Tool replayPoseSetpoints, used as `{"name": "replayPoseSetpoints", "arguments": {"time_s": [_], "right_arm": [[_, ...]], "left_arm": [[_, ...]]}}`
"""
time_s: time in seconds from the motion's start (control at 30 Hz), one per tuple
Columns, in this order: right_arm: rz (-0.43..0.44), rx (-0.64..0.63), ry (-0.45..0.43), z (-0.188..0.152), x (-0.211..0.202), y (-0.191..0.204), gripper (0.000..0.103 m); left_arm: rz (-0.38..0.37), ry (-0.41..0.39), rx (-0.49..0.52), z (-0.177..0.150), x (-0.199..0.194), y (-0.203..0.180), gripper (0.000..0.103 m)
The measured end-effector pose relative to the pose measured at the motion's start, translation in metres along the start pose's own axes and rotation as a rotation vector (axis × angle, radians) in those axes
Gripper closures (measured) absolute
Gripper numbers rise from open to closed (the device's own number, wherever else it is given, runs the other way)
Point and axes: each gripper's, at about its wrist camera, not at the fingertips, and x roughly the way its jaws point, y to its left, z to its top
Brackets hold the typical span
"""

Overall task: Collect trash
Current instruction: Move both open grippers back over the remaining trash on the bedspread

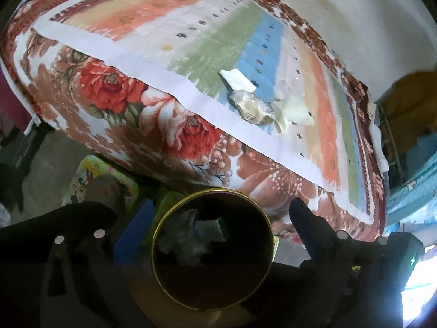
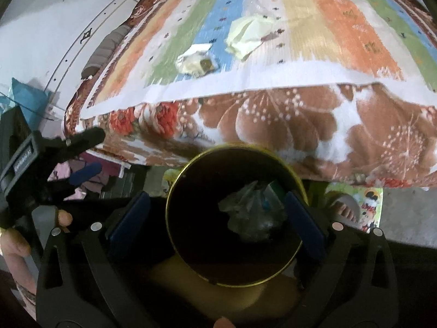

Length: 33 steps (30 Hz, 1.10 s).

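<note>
The right gripper (image 2: 218,216) has its blue-padded fingers (image 2: 128,218) spread wide on either side of a round, dark bin (image 2: 191,218) with a thin brass-coloured rim, and grips nothing. Inside the bin lies crumpled clear plastic (image 2: 251,213) with a scrap of green beside it. The left gripper (image 1: 215,218) hangs over the same bin (image 1: 174,278), its jaws likewise gaping and empty.

Beyond the bin rises the side of a bed draped in a plush floral blanket (image 2: 300,125), brown with red blooms. On top lies a flat woven mat (image 2: 314,22) in soft pastel stripes. Three pieces of rubbish rest on the mat: a crinkled foil wrapper (image 1: 250,106), a folded white paper (image 1: 237,78) touching it, and a crumpled pale-yellow wad (image 2: 250,37).
</note>
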Motion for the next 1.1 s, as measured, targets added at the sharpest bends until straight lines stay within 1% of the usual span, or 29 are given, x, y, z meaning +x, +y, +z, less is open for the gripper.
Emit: {"name": "replayPoseSetpoints", "arguments": {"time_s": [0.13, 0.27, 0.33, 0.43, 0.47, 0.57, 0.6, 0.73, 0.8, 0.97, 1.1], "right_arm": [[-0.026, -0.002, -0.039, 0.017, -0.007, -0.001, 0.009], [-0.047, -0.087, -0.063, 0.036, -0.013, 0.009, 0.009], [-0.087, -0.139, -0.095, 0.047, -0.018, 0.014, 0.009], [-0.115, -0.170, -0.112, 0.061, -0.019, 0.016, 0.009], [-0.114, -0.172, -0.108, 0.065, -0.018, 0.017, 0.009], [-0.076, -0.143, -0.099, 0.077, -0.016, 0.012, 0.009], [-0.069, -0.140, -0.101, 0.082, -0.017, 0.010, 0.009], [-0.101, -0.133, -0.140, 0.106, -0.021, 0.006, 0.009], [-0.111, -0.123, -0.138, 0.116, -0.019, 0.002, 0.009], [-0.137, -0.119, -0.136, 0.141, -0.010, -0.007, 0.009], [-0.143, -0.117, -0.144, 0.156, -0.004, -0.013, 0.009]], "left_arm": [[-0.012, 0.024, -0.028, 0.006, 0.003, 0.002, 0.006], [-0.022, 0.027, -0.044, 0.016, 0.004, -0.003, 0.006], [-0.031, 0.015, -0.038, 0.024, 0.002, -0.011, 0.006], [-0.046, -0.002, -0.007, 0.035, -0.004, -0.022, 0.006], [-0.043, -0.016, 0.008, 0.041, -0.006, -0.027, 0.006], [-0.019, -0.066, 0.043, 0.054, -0.013, -0.037, 0.006], [-0.011, -0.071, 0.052, 0.058, -0.013, -0.039, 0.006], [-0.029, -0.034, 0.051, 0.075, -0.007, -0.043, 0.006], [-0.042, -0.017, 0.043, 0.082, -0.002, -0.046, 0.006], [-0.041, 0.027, 0.059, 0.091, 0.013, -0.058, 0.006], [-0.056, 0.075, 0.041, 0.099, 0.027, -0.061, 0.006]]}}
